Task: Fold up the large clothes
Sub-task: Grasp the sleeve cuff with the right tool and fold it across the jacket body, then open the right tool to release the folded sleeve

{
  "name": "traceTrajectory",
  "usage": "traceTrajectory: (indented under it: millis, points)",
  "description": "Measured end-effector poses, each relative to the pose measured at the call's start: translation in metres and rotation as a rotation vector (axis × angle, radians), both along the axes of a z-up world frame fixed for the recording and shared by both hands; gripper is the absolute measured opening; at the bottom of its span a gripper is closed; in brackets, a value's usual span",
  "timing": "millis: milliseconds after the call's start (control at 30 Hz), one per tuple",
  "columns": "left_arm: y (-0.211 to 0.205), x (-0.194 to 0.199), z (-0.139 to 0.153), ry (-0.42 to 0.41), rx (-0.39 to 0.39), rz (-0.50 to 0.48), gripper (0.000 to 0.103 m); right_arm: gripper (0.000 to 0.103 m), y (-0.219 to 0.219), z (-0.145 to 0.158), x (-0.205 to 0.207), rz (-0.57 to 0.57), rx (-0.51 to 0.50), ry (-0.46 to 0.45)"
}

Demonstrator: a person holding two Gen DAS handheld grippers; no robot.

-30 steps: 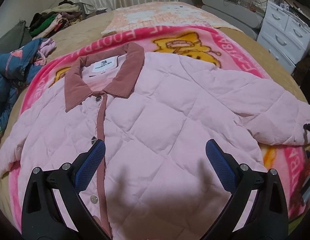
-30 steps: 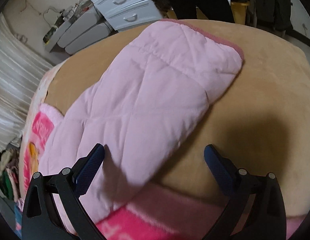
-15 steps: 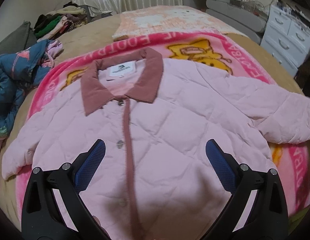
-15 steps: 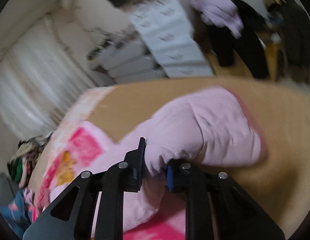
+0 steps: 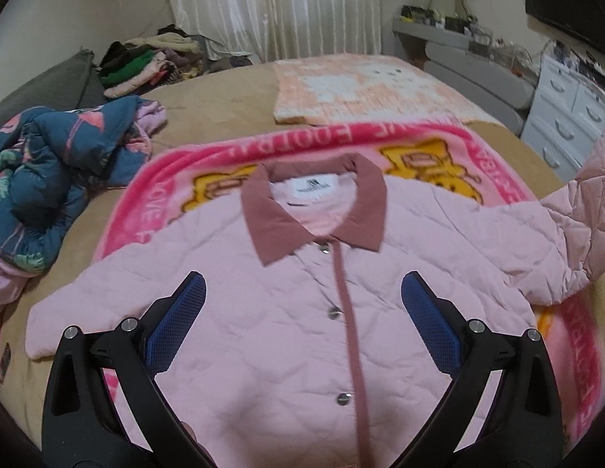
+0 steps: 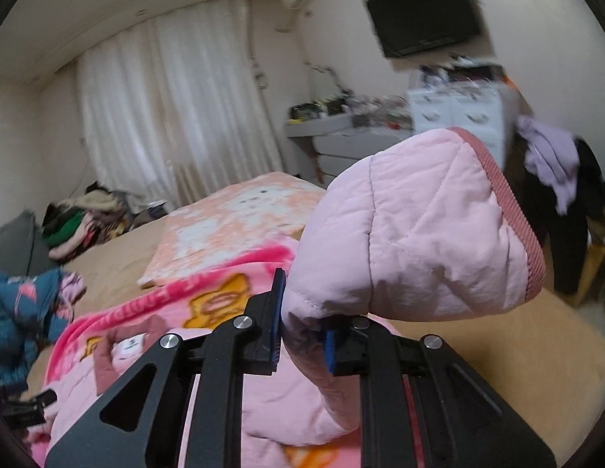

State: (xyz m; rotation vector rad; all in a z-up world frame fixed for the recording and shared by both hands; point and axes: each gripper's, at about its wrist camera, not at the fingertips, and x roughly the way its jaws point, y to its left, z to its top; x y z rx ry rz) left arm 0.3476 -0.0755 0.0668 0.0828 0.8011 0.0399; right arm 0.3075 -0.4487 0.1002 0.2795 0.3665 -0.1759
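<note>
A pink quilted jacket with a dusty-rose collar lies face up, buttoned, on a pink cartoon blanket on the bed. My left gripper is open and empty, hovering above the jacket's chest. My right gripper is shut on the jacket's right sleeve near the cuff and holds it lifted off the bed. The raised sleeve shows at the right edge of the left wrist view. The other sleeve lies flat at the left.
A blue patterned garment is heaped at the bed's left. A folded peach blanket lies at the far end, with a clothes pile by the curtain. White drawers stand to the right.
My right gripper closed on the sleeve and raised it off the bed. My left gripper drew back and shifted left, so the whole collar and left sleeve come into view.
</note>
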Motion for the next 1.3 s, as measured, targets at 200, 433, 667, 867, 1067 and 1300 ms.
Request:
traceTrajectory:
  millis: [200, 433, 667, 867, 1067, 1300]
  points:
    - [0.049, -0.006, 0.016, -0.018, -0.064, 0.075, 0.094, 0.015, 0.069, 0.026, 0.007, 0.106, -0.099, -0.021]
    - [0.115, -0.011, 0.024, -0.027, -0.168, 0.164, 0.094, 0.015, 0.143, 0.029, 0.022, 0.217, -0.165, -0.022]
    - [0.159, -0.011, 0.023, -0.017, -0.216, 0.207, 0.094, 0.015, 0.212, 0.008, 0.036, 0.332, -0.213, 0.0]
    - [0.176, -0.006, 0.006, 0.026, -0.346, 0.186, 0.094, 0.015, 0.256, -0.033, 0.048, 0.442, -0.206, 0.081]
    - [0.164, -0.003, -0.013, 0.07, -0.413, 0.129, 0.094, 0.015, 0.29, -0.084, 0.052, 0.521, -0.217, 0.192]
    - [0.144, 0.002, -0.034, 0.124, -0.519, 0.065, 0.094, 0.022, 0.327, -0.123, 0.047, 0.622, -0.238, 0.276]
